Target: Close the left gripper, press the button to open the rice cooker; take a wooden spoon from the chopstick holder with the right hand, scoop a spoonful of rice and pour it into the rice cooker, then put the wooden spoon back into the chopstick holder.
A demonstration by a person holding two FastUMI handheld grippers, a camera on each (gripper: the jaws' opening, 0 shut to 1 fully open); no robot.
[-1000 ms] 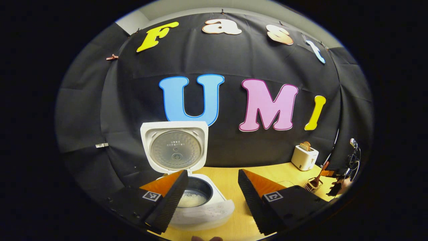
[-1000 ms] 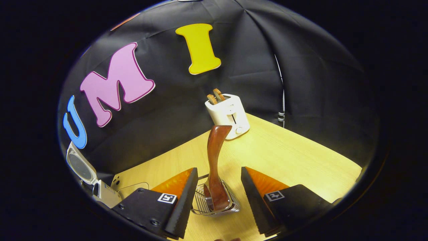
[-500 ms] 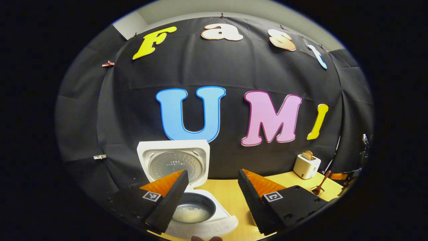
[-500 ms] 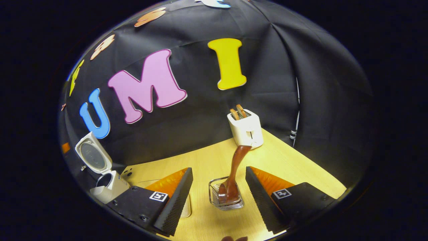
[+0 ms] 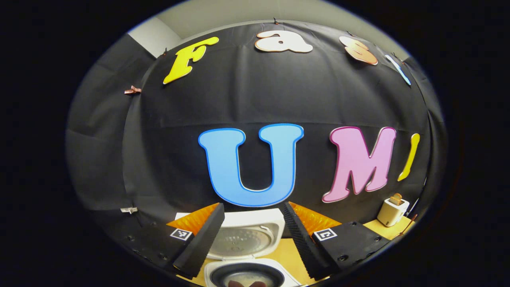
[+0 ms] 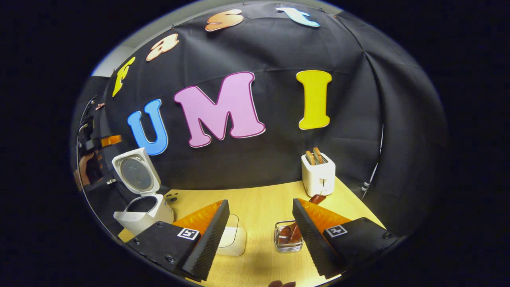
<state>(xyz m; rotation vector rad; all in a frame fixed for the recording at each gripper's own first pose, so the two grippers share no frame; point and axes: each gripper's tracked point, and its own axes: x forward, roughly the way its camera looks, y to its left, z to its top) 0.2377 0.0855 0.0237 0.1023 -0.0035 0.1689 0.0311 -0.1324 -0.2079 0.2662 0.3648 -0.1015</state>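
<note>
Closing stage, judged: wooden spoon (image 6: 293, 233) stands in the chopstick holder (image 6: 287, 242), near right on the worktop (image 6: 259, 199). Right claw (image 6: 259, 239) and left claw (image 5: 251, 235) are both released, empty. Rice cooker (image 6: 143, 211), far left, stands lid-up; pot contents unclear. Next: withdraw clear.

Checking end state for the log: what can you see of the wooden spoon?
The wooden spoon is dark reddish-brown, glossy wood. Its bowl end sits down inside the wire chopstick holder on the yellow table. The handle leans up and to the right, passing behind the right tool's finger, with its tip showing near the white toaster. Neither finger touches it; the tool is open and clear of it.
</note>
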